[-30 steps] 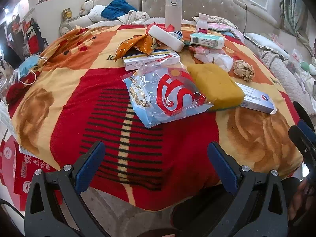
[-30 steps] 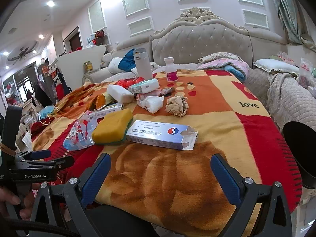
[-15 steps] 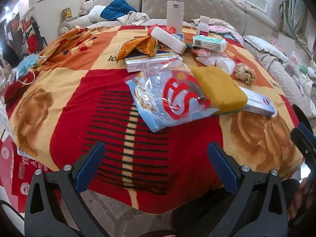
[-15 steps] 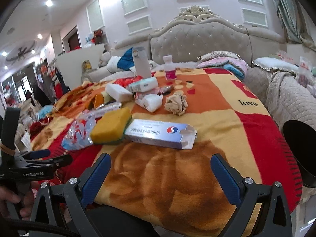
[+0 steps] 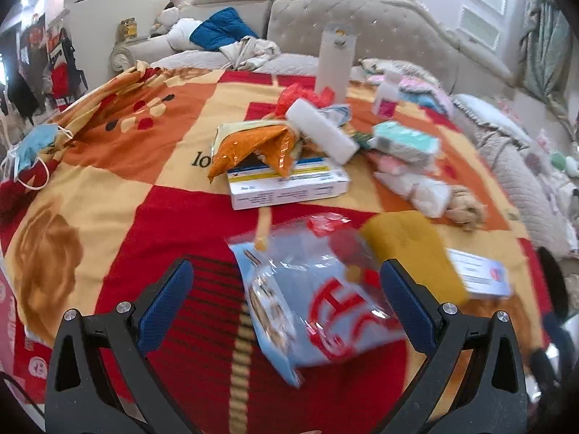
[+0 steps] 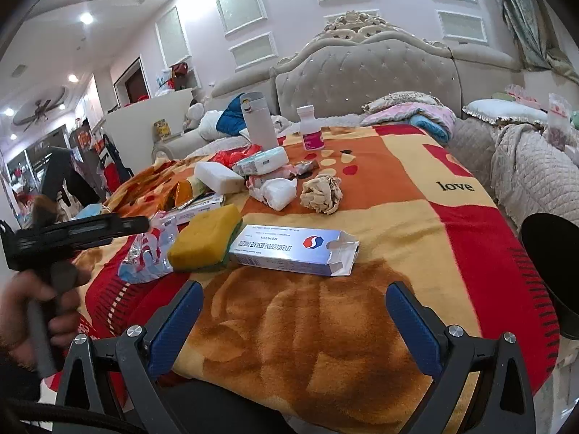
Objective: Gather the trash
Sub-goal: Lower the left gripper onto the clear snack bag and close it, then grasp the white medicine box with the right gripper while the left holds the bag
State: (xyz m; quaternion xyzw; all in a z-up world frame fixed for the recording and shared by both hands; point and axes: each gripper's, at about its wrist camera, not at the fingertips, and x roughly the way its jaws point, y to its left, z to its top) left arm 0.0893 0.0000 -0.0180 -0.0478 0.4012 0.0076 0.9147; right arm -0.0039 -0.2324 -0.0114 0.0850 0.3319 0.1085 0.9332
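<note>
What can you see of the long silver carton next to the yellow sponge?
The silver carton is a long, flat box of shiny cardboard with a red-and-blue round logo and lines of dark print. It lies flat on the blanket. Its right end flap is open; I cannot see any contents. Its left end touches the yellow sponge. No gripper touches it.

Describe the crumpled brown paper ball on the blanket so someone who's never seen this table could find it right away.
Start at the red, orange and yellow blanket covering the table, and find the yellow sponge beside the long open-ended medicine box. Just beyond that box lies the crumpled brown paper ball, next to a white tissue wad. It is the only tan, wrinkled lump; its neighbours are white or boxy.
</note>
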